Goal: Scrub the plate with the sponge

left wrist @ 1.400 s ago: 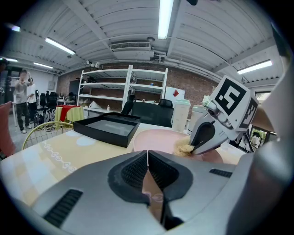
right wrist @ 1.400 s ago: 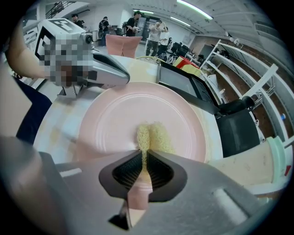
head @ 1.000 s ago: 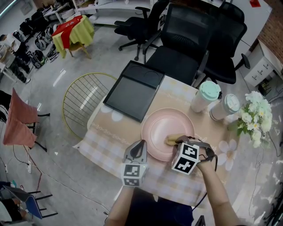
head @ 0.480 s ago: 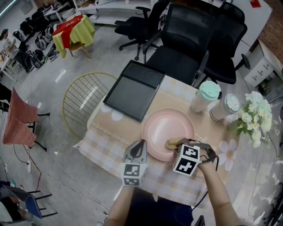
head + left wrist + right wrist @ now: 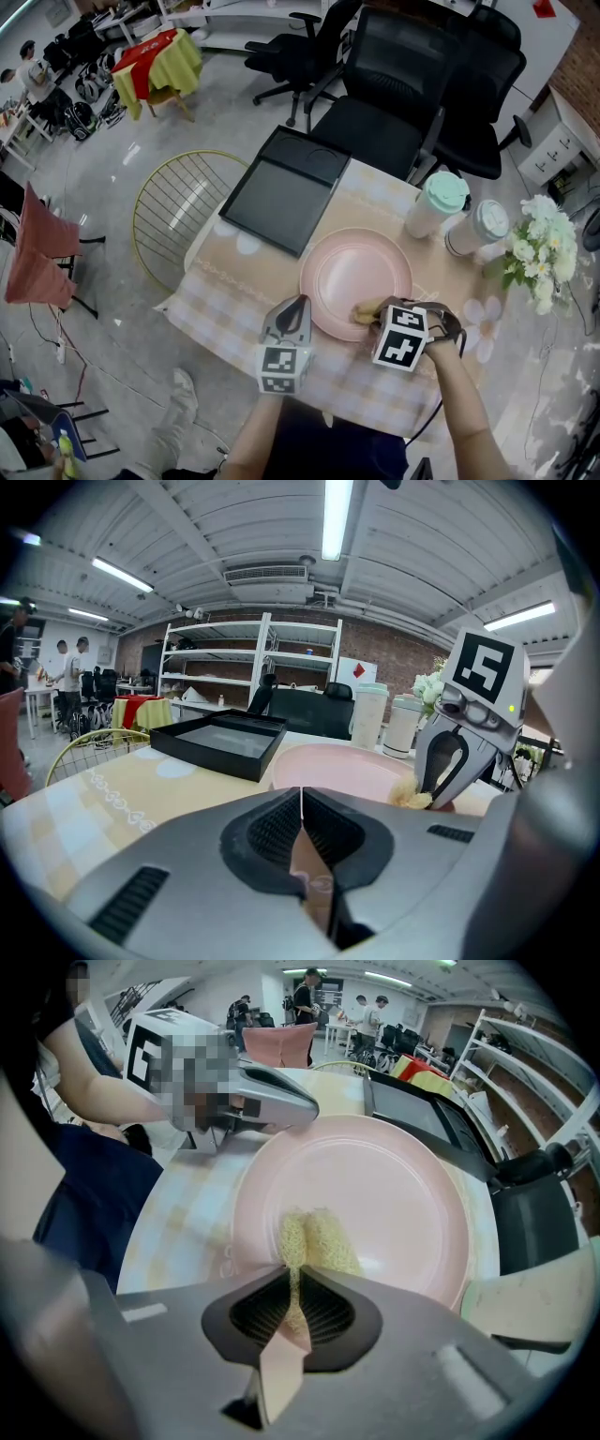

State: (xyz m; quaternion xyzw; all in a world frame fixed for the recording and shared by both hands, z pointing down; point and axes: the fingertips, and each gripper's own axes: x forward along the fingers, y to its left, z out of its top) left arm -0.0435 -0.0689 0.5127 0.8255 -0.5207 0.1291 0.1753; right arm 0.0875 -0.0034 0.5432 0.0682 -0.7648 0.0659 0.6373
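Note:
A round pink plate (image 5: 354,277) (image 5: 356,1204) (image 5: 337,766) lies on the checked tablecloth. My right gripper (image 5: 377,312) (image 5: 294,1274) is shut on a yellow mesh sponge (image 5: 316,1237) (image 5: 366,309) (image 5: 411,799), which rests on the plate's near right rim. My left gripper (image 5: 296,309) (image 5: 301,794) is shut with nothing in it. It hovers at the plate's near left edge, jaws pressed together.
A black tray (image 5: 281,192) lies at the table's far left. Two lidded cups (image 5: 436,203) (image 5: 476,226) and white flowers (image 5: 539,234) stand at the right. Black office chairs (image 5: 394,84) sit beyond the table, and a wire basket (image 5: 178,211) is on the left.
My right gripper has drawn the sponge slightly toward the plate's near right rim. The left gripper has stayed in place.

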